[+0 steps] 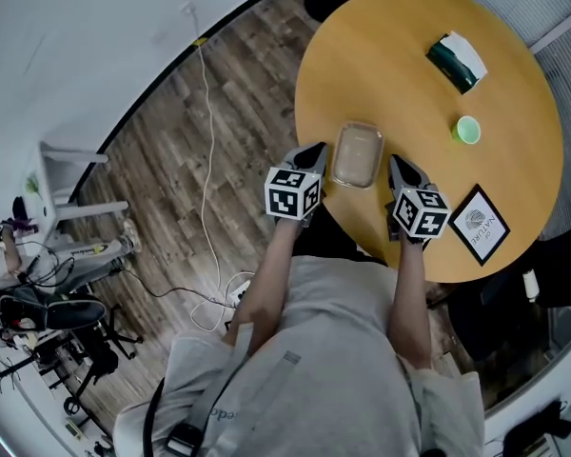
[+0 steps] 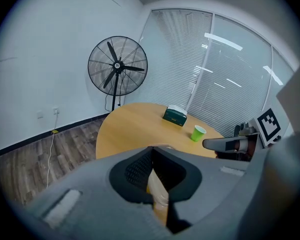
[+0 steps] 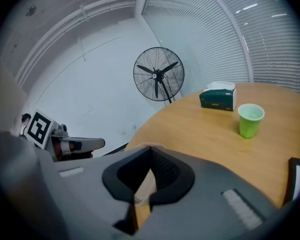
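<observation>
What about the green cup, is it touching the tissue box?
Apart. The head view shows a stretch of bare table between the green cup and the tissue box; the right gripper view shows the same gap.

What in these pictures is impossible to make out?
Contents of the container: cloudy plastic in the head view; both gripper views show only a sliver between the jaws.
Print on the framed card: too small in the head view, cut off by the right gripper view's edge.
Hands: hidden beneath the left gripper and right gripper, head view.
</observation>
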{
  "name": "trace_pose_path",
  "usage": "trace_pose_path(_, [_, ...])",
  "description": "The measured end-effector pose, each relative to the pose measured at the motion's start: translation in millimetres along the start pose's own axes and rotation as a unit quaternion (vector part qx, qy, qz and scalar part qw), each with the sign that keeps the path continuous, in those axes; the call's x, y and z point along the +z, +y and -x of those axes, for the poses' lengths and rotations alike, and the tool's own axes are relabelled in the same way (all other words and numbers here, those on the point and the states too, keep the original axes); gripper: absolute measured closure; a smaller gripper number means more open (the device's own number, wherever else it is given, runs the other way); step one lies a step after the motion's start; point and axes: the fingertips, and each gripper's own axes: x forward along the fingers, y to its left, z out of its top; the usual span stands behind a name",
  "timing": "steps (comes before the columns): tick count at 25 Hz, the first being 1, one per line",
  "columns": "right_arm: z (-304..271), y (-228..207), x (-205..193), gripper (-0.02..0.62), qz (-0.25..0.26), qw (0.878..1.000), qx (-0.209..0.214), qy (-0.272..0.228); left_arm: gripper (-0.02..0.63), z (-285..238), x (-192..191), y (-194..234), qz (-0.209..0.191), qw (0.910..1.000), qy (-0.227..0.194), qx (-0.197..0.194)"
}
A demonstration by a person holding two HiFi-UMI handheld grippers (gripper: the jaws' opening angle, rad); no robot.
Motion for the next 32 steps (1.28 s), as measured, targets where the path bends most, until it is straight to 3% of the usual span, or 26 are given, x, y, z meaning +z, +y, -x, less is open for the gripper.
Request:
trace_pose_path(16, [-29,-2,-52,0.594,0.004,0.996,-0.055,0.067,0.599,-32,-47,7,0.003,0.9966,0.08,-0.019])
trace_pose_path(19, [-30,-6,-57,0.528,-0.001,0.996,-0.062,0.07,0.569,-33,-52,8,0.006,0.9963,0.084,-0.017])
trace_pose_path(32, [-38,-14,-66,0.514,-0.029,0.994,-0.064,0.087,0.492,-44,-71,5,0.04,0.992,0.113,-0.04])
